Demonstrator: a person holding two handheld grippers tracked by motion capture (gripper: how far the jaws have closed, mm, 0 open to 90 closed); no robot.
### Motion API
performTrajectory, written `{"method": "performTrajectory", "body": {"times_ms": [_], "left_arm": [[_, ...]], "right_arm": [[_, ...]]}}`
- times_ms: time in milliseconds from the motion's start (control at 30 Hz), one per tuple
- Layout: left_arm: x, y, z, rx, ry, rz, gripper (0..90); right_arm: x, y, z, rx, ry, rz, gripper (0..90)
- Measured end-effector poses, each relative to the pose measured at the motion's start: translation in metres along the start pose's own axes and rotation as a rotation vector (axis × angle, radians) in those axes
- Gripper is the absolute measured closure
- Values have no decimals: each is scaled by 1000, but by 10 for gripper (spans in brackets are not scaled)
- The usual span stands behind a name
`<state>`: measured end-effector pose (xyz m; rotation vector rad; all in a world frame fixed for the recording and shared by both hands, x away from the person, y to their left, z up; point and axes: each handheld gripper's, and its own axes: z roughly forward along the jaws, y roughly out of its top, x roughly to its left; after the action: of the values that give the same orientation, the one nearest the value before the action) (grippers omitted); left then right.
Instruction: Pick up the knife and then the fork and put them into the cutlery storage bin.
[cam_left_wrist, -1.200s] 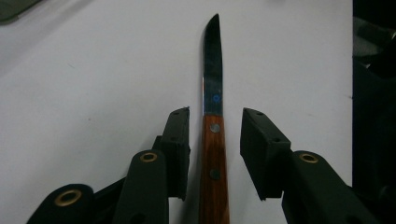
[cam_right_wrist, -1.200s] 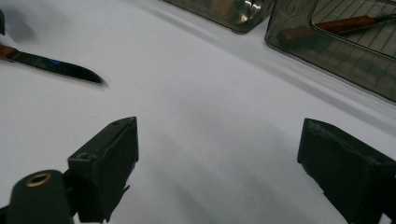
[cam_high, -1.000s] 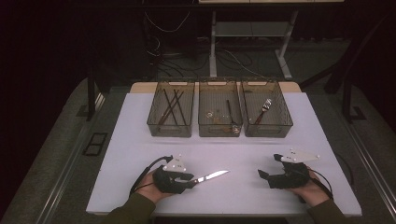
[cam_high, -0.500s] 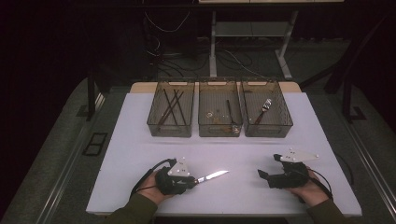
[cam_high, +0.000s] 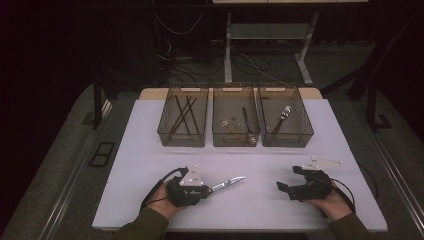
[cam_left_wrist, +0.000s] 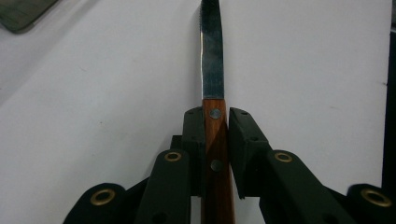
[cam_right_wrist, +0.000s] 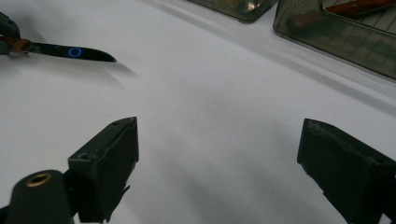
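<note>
A knife (cam_high: 227, 183) with a wooden handle and a steel blade (cam_left_wrist: 213, 70) lies on the white table, blade pointing right and a little away. My left gripper (cam_high: 205, 191) is at the front left and has just been closing. Its pads now press both sides of the handle (cam_left_wrist: 215, 126). My right gripper (cam_high: 289, 178) rests at the front right, pointing left, with its jaws wide open (cam_right_wrist: 217, 140) over bare table. From there the knife's blade (cam_right_wrist: 70, 51) shows far off at the upper left.
Three translucent bins stand in a row at the back of the table. The left bin (cam_high: 183, 137) holds dark sticks, the middle bin (cam_high: 235, 141) a dark utensil, and the right bin (cam_high: 287, 141) a fork. Dark floor and table legs lie beyond.
The left hand has settled slightly closer around the knife's handle. The knife and the right gripper lie where they were.
</note>
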<state>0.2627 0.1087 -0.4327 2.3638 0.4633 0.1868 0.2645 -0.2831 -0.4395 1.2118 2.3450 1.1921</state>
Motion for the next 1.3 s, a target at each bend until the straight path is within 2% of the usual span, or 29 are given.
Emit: {"method": "performTrajectory", "body": {"times_ms": [100,267,500,700,900,1100,1300], "left_arm": [[0,2,-2,-31,2,-15,765],[2,9,-7,-93,12,-41,765],[5,20,-10,-143,24,-44,765],[5,28,-11,-182,41,-45,765],[7,39,-9,-216,53,-52,765],[8,52,-2,-241,55,-45,765],[7,60,4,-253,41,-36,765]], "right_arm": [[0,2,-1,6,33,10,127],[2,7,-4,-15,128,38,128],[6,14,1,-4,152,28,149],[10,20,3,-16,183,34,244],[16,33,7,-52,236,35,330],[29,47,21,-77,300,42,391],[36,59,33,-96,353,52,428]]}}
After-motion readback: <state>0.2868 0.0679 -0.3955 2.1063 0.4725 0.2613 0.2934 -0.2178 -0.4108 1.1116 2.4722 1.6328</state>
